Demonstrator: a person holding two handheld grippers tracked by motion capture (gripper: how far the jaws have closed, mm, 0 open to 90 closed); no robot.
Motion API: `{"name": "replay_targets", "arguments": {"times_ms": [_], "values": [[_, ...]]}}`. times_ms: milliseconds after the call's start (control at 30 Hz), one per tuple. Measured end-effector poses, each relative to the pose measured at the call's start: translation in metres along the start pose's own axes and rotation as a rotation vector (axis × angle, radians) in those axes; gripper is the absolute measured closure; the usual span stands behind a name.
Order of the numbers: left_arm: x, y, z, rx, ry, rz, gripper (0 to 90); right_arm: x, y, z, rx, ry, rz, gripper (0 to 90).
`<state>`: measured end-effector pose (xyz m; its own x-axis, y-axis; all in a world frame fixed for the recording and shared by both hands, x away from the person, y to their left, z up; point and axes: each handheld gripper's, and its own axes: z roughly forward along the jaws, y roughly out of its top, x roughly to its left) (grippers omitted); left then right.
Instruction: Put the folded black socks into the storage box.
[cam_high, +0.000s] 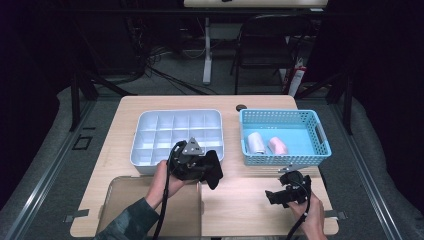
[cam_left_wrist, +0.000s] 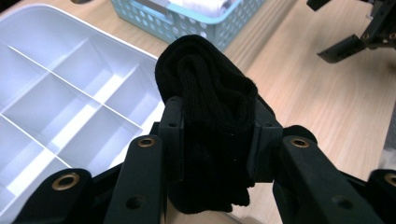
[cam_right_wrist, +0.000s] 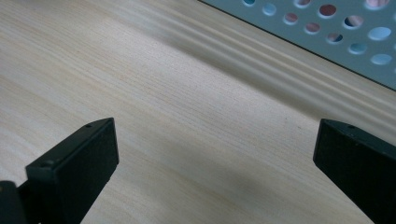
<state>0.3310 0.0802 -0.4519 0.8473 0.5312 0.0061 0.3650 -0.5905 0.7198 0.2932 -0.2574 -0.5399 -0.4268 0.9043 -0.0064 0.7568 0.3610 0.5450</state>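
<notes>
My left gripper (cam_left_wrist: 217, 140) is shut on a rolled black sock (cam_left_wrist: 210, 93), squeezing it between both pads. In the high view the left gripper (cam_high: 207, 167) holds the black sock (cam_high: 214, 169) just off the near right corner of the white divided tray (cam_high: 150, 131). My right gripper (cam_high: 274, 196) rests low over the table at the front right, jaws wide apart with bare wood between them; in its own view the right gripper (cam_right_wrist: 215, 163) stands open. The blue basket (cam_high: 285, 159) holds a white sock roll (cam_high: 257, 142) and a pink one (cam_high: 278, 145).
A shallow tan tray (cam_high: 125, 200) lies at the table's front left under my left forearm. A small dark disc (cam_high: 241, 107) sits on the wooden table (cam_high: 240, 195) behind the basket. A chair and desk legs stand beyond the far edge.
</notes>
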Motion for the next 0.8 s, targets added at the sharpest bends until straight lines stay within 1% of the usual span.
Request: {"name": "replay_targets", "arguments": {"times_ms": [67,200,267,500,600,667,800], "values": [[0.001,0.001,-0.001,-0.013,0.009,-0.002,65.4,0.0,0.0,0.0,-0.003,0.003,0.003,0.0],[0.006,0.004,-0.004,-0.024,0.026,-0.006,65.5,0.0,0.0,0.0,-0.003,-0.001,0.004,0.0],[0.008,0.006,-0.006,-0.037,0.043,-0.009,65.4,0.0,0.0,0.0,-0.003,-0.001,0.006,0.0],[0.015,0.016,-0.01,-0.067,0.077,-0.018,65.5,-0.002,0.0,-0.002,-0.005,-0.007,0.012,0.0],[0.019,0.022,-0.009,-0.059,0.091,-0.013,65.5,-0.002,0.0,-0.002,-0.006,-0.009,0.013,0.0],[0.02,0.025,-0.007,-0.053,0.124,-0.002,65.4,-0.003,0.0,-0.002,-0.007,-0.009,0.014,0.0],[0.024,0.033,0.001,-0.024,0.143,0.01,65.5,-0.002,0.0,-0.002,-0.008,-0.011,0.014,0.0]]}}
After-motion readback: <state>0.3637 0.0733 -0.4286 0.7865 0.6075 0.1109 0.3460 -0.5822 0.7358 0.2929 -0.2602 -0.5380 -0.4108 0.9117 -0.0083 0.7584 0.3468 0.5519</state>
